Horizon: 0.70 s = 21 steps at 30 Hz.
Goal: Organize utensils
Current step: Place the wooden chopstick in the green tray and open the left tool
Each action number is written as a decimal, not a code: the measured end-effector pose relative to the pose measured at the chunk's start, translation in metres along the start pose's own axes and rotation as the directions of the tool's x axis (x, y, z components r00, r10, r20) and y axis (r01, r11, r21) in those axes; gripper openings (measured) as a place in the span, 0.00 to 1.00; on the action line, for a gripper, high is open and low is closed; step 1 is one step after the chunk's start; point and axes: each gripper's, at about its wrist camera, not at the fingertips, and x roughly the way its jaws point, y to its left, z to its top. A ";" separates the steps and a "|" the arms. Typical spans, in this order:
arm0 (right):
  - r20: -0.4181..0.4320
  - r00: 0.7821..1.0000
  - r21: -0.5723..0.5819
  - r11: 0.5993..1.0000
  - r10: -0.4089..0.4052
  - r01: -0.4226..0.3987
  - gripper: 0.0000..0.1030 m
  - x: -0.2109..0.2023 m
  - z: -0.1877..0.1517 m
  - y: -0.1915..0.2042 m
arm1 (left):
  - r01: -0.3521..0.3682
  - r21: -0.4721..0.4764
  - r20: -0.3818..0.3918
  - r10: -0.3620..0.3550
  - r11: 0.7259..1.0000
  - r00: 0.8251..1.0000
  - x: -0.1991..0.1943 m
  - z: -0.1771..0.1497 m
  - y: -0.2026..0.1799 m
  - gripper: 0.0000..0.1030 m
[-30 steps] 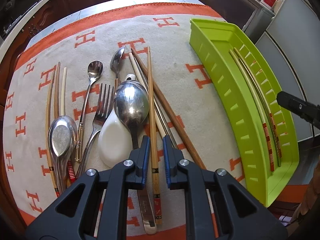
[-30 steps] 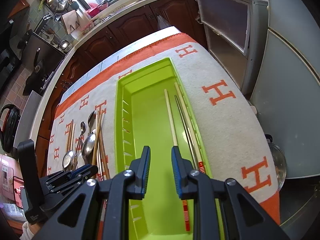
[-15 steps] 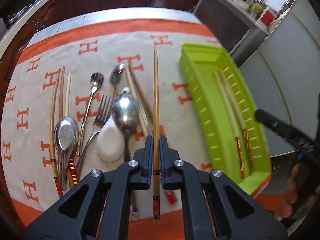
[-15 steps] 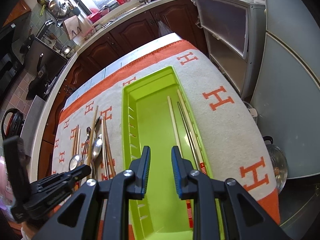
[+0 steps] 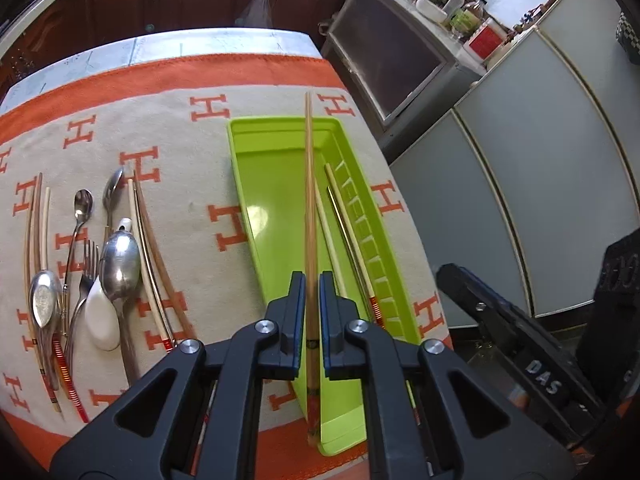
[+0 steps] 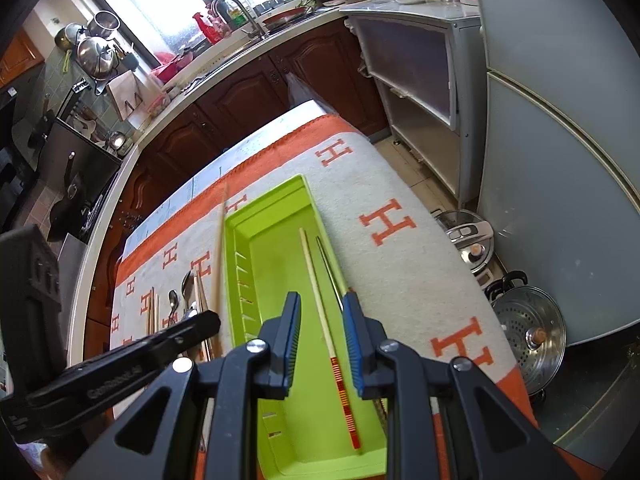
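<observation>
Carrying 1 long bamboo chopstick [image 5: 308, 216] toward storage, judging by the pose: left gripper [image 5: 311, 316], low centre of the left wrist view, clamping it between both blue pads, shaft running up the frame over the lime-green plastic tray [image 5: 276, 200]. Calling next for lowering until the stick is lying flat beside the 3 pale chopsticks [image 5: 344, 236] along the tray's right wall, then releasing. Leaving plenty of bare floor on the tray's left half. Watching the tip, overshooting the far rim at upper centre.

Right gripper [image 6: 322, 344] hovering over the tray's near end, jaws apart, holding nothing.

Waiting at left on the orange-and-cream patterned cloth [image 5: 192, 184]: remaining steel spoons, fork and chopsticks [image 5: 100, 264].
</observation>
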 end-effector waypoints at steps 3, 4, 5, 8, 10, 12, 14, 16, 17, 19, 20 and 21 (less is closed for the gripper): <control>-0.002 1.000 0.001 1.000 0.000 0.000 0.21 -0.001 -0.001 -0.001 | -0.022 0.007 -0.021 0.022 1.000 1.000 0.005 -0.005 0.006 0.04; -0.004 1.000 -0.002 1.000 0.002 -0.002 0.21 -0.001 -0.002 0.000 | -0.028 0.007 -0.023 0.029 1.000 0.999 0.005 -0.007 0.012 0.04; -0.006 1.000 -0.006 1.000 0.004 -0.004 0.21 -0.001 -0.002 0.002 | -0.043 0.007 -0.021 0.043 0.999 0.999 0.002 -0.009 0.015 0.04; -0.012 1.000 -0.026 1.000 0.016 -0.016 0.21 0.001 -0.003 0.010 | -0.094 0.023 0.004 0.094 0.995 0.996 -0.010 -0.015 0.032 0.05; -0.020 0.999 -0.044 0.999 0.028 -0.029 0.21 0.002 -0.004 0.017 | -0.117 0.026 0.013 0.117 0.993 0.993 -0.019 -0.017 0.044 0.05; -0.031 0.999 -0.066 0.997 0.042 -0.044 0.21 0.004 -0.007 0.027 | -0.145 0.029 0.028 0.144 0.989 0.989 -0.031 -0.018 0.055 0.05; -0.042 0.998 -0.094 0.994 0.050 -0.054 0.21 0.007 -0.011 0.037 | -0.181 0.030 0.059 0.179 0.983 0.982 -0.045 -0.021 0.067 0.05; -0.056 0.997 -0.121 0.990 0.060 -0.067 0.21 0.010 -0.014 0.047 | -0.212 0.024 0.092 0.209 0.977 0.974 -0.059 -0.023 0.078 0.05; -0.063 0.996 -0.135 0.988 0.065 -0.073 0.21 0.011 -0.017 0.053 | -0.227 0.016 0.110 0.224 0.974 0.968 -0.067 -0.025 0.084 0.05; -0.076 0.995 -0.160 0.984 0.072 -0.083 0.21 0.015 -0.020 0.063 | -0.244 0.001 0.134 0.242 0.970 0.961 -0.079 -0.027 0.097 0.05; -0.085 0.994 -0.172 0.981 0.075 -0.089 0.21 0.017 -0.022 0.068 | -0.253 -0.012 0.146 0.252 0.967 0.957 -0.085 -0.030 0.104 0.06; -0.092 0.993 -0.182 0.979 0.079 -0.095 0.21 0.019 -0.023 0.072 | -0.260 -0.021 0.154 0.260 0.965 0.953 -0.090 -0.031 0.109 0.07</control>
